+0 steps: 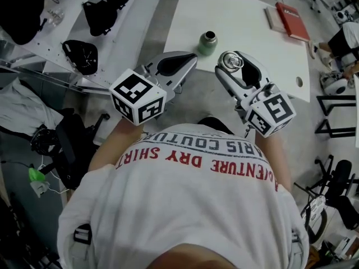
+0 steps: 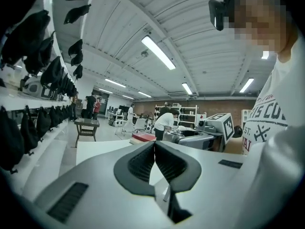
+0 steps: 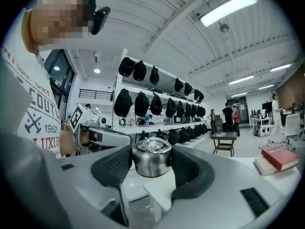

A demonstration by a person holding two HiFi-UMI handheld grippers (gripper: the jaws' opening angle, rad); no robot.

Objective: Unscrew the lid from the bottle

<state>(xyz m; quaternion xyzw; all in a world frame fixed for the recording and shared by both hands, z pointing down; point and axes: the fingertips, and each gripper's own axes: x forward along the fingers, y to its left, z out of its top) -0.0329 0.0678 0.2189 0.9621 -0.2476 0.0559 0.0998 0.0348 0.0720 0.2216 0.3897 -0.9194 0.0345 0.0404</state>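
A green bottle (image 1: 207, 43) stands upright on the white table (image 1: 247, 27) with its mouth uncovered. Its silver metal lid (image 1: 232, 63) (image 3: 151, 157), with a ring handle on top, sits between the pads of my right gripper (image 1: 230, 59) (image 3: 151, 162), which is shut on it and holds it in the air just right of the bottle, near the table's front edge. My left gripper (image 1: 189, 59) (image 2: 155, 146) is shut with nothing between its jaws, left of the bottle and clear of it. The bottle does not show in either gripper view.
A red book (image 1: 291, 20) (image 3: 280, 157) lies at the table's far right. Shelves of black bags (image 1: 81, 55) (image 3: 143, 104) run along the left. A small dark side table (image 3: 224, 138) and standing people (image 3: 231, 118) are farther off on the floor.
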